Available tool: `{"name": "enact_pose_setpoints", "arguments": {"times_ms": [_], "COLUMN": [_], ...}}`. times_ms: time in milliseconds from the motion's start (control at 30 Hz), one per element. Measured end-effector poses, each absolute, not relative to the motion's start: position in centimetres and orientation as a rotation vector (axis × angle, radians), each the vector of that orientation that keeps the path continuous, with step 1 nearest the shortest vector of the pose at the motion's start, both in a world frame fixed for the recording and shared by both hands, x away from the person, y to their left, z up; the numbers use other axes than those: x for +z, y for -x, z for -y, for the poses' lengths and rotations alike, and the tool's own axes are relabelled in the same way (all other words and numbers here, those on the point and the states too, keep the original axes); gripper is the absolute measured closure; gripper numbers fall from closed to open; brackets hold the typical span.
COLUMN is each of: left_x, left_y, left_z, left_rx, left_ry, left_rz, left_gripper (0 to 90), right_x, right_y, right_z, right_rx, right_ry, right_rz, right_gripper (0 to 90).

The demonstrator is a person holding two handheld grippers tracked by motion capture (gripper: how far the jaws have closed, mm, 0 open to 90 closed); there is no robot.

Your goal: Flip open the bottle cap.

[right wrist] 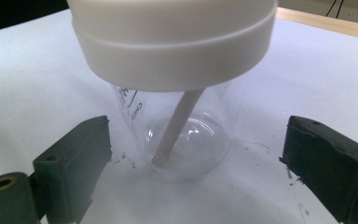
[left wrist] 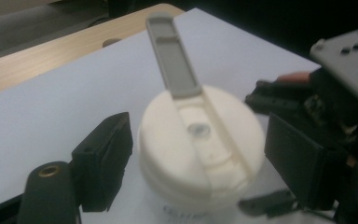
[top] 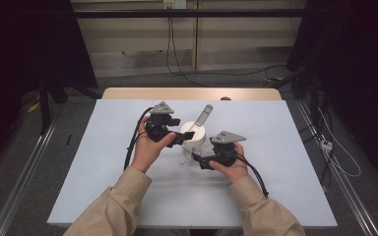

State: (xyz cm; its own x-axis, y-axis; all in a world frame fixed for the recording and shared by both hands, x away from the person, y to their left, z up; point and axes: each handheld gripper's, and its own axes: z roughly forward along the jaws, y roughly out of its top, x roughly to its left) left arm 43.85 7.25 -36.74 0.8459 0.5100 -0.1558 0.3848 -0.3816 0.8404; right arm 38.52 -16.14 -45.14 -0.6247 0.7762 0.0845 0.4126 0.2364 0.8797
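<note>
A clear cup (top: pixel 189 150) (right wrist: pixel 186 140) stands on the white sheet, capped by a white lid (top: pixel 193 132) (left wrist: pixel 200 140) (right wrist: pixel 177 42). The lid's grey flip tab (top: pixel 204 115) (left wrist: pixel 172 60) is raised and leans away. A white straw (right wrist: pixel 175 128) slants down to the cup's bottom. My left gripper (top: pixel 182 136) (left wrist: pixel 198 154) comes in from the left at lid height, its jaws against both sides of the lid. Lower down, my right gripper (top: pixel 199 161) (right wrist: pixel 196 158) is open. Its jaws stand wide on either side of the cup's base, clear of the glass.
The white sheet (top: pixel 275 187) covers a wooden table whose bare edge (top: pixel 192 93) shows at the back. Small dark smudges (right wrist: pixel 126 161) mark the sheet beside the cup. Cables (top: pixel 334 157) lie on the floor at the right.
</note>
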Motion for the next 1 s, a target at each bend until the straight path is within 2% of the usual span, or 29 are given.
{"name": "enact_pose_setpoints", "arguments": {"times_ms": [500,1000], "left_x": [-40.1,-41.1], "left_y": [-42.5,-40.8], "left_z": [-11.4,-14.4], "left_rx": [0.144,0.140], "left_ry": [-2.052,-2.001], "left_rz": [-0.688,-0.675], "left_gripper": [11.3,10.3], "right_x": [-45.0,-44.8], "right_y": [-36.6,-35.0], "right_z": [17.4,19.4], "right_rx": [1.358,1.345], "right_ry": [-1.086,-1.078], "right_rz": [-2.154,-2.140], "right_gripper": [8.8,8.1]}}
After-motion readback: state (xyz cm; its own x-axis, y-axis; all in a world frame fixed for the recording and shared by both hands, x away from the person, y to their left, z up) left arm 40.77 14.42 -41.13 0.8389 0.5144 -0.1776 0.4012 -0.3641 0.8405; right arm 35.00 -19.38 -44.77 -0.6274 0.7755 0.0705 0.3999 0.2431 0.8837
